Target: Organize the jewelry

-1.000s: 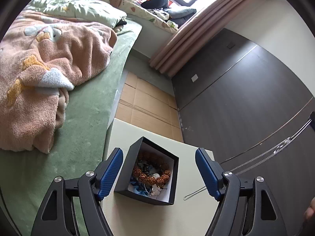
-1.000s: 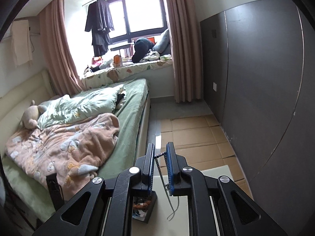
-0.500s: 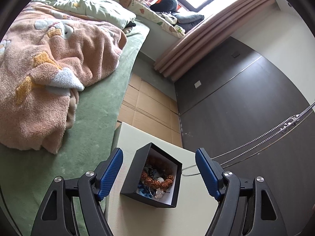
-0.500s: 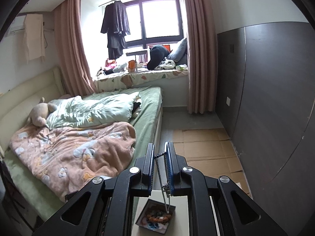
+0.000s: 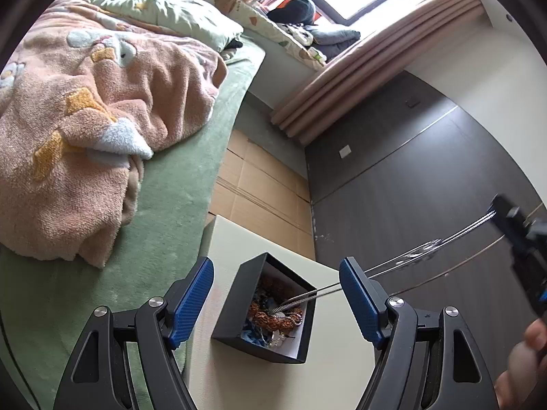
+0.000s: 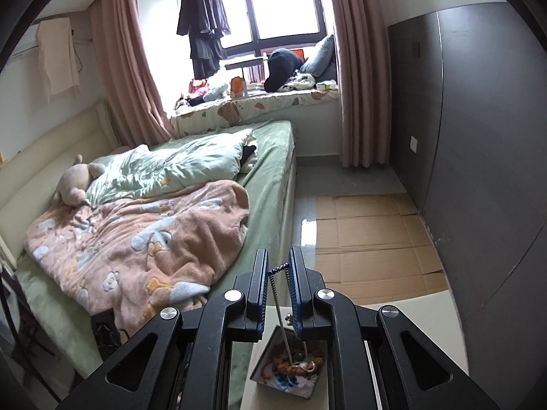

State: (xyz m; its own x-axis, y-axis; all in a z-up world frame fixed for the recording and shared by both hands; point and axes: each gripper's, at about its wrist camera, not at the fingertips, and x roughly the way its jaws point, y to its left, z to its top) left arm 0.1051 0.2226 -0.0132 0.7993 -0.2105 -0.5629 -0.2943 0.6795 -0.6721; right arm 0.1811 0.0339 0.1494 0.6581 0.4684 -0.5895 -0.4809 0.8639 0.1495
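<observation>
1. My left gripper stands with its blue-padded jaws wide apart and nothing between the pads; it hangs just above the black jewelry box, the box sitting in the gap between the jaws as I see it from the left wrist view.
2. My right gripper is clenched on a silver chain; the blue pads nearly meet and the chain loops across between them near the tips.
3. From that grip the chain hangs down in two strands, and its lower end reaches into the open box, where it touches the pile inside.
4. In the left wrist view the same chain runs slanting from the right gripper at the frame's right edge down into the box.
5. The box holds a brown beaded bracelet and a tangle of blue and pale pieces I cannot tell apart.
6. The box stands on a pale table, just beside a bed with a green sheet and a peach fleece blanket.
7. I can read no brand, label or writing anywhere: the box is plain black and the printed bedding shows pictures only.
8. Part of a hand shows at the lower right edge of the left wrist view.
</observation>
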